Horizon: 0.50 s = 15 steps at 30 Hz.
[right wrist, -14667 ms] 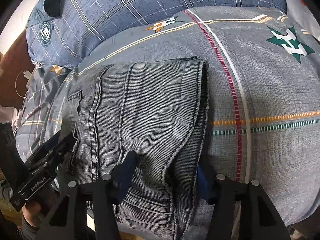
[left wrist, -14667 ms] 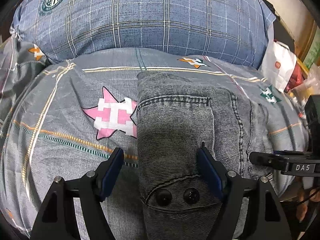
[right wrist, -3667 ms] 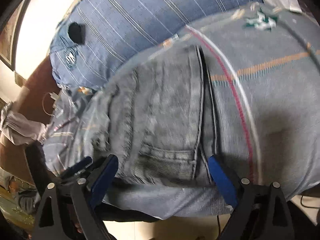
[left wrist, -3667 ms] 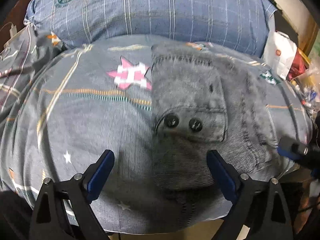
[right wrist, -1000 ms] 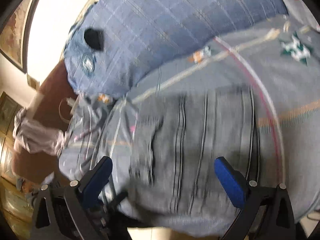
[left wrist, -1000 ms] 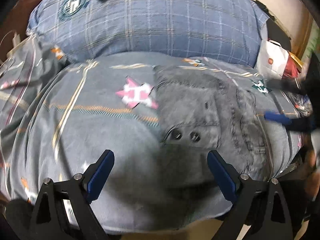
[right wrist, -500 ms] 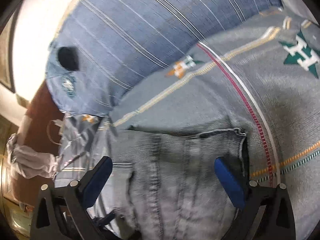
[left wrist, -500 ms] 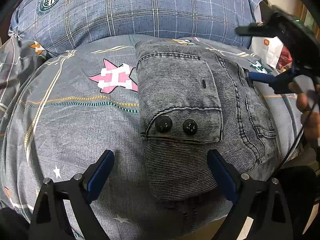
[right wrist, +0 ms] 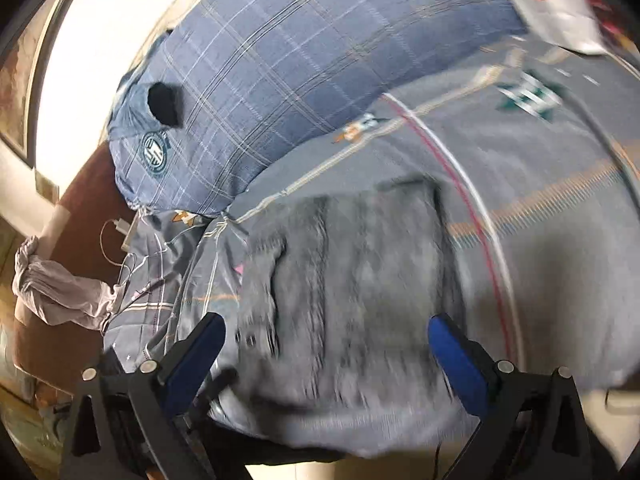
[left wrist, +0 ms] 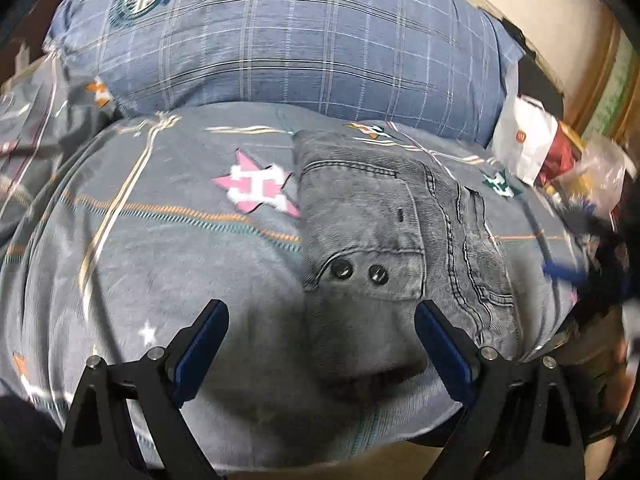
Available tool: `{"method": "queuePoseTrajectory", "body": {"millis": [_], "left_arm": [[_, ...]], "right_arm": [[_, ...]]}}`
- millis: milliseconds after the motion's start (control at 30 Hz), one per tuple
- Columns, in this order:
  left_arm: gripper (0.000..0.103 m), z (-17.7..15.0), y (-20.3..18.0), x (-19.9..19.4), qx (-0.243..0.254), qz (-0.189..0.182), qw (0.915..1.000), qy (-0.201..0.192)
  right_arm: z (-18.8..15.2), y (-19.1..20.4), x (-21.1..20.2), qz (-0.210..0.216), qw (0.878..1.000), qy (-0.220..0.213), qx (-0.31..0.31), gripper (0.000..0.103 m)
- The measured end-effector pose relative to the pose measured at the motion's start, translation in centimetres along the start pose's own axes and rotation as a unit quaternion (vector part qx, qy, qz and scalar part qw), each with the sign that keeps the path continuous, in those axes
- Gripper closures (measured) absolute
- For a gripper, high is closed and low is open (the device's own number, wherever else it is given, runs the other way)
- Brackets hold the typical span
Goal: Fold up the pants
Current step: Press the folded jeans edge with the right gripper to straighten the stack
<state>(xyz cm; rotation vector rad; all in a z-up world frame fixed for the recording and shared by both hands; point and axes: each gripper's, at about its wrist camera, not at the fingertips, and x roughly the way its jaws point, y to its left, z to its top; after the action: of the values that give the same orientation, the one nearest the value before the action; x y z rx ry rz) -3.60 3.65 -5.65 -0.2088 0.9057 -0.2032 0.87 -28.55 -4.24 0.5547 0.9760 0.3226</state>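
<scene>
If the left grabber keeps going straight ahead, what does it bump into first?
Probably the folded grey pants. The left gripper is open and aimed at their near edge, with nothing between. Depth is hard to judge, so it might touch the bedspread underneath first.

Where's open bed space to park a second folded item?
Bare patch: quilt between the folded jeans and the bed's left side, around the pink star, below the blue plaid pillow. Crowded: right edge, where the white bag and clutter sit.
</scene>
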Motion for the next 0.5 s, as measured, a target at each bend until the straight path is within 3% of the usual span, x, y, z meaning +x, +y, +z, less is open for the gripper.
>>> {"method": "queuePoseTrajectory", "body": {"millis": [200, 500], "left_arm": [[0.008, -0.4, 1.7, -0.7, -0.035, -0.013, 0.9993, 0.005], [0.008, -0.2, 1.4, -2.0, -0.024, -0.015, 0.9995, -0.013]], "right_arm": [[-5.2, -3.0, -2.1, 0.002, 0.998, -0.014, 0.054, 0.0], [-6.1, -1.1, -2.2, -0.007, 1.0, -0.007, 0.02, 0.0]]}}
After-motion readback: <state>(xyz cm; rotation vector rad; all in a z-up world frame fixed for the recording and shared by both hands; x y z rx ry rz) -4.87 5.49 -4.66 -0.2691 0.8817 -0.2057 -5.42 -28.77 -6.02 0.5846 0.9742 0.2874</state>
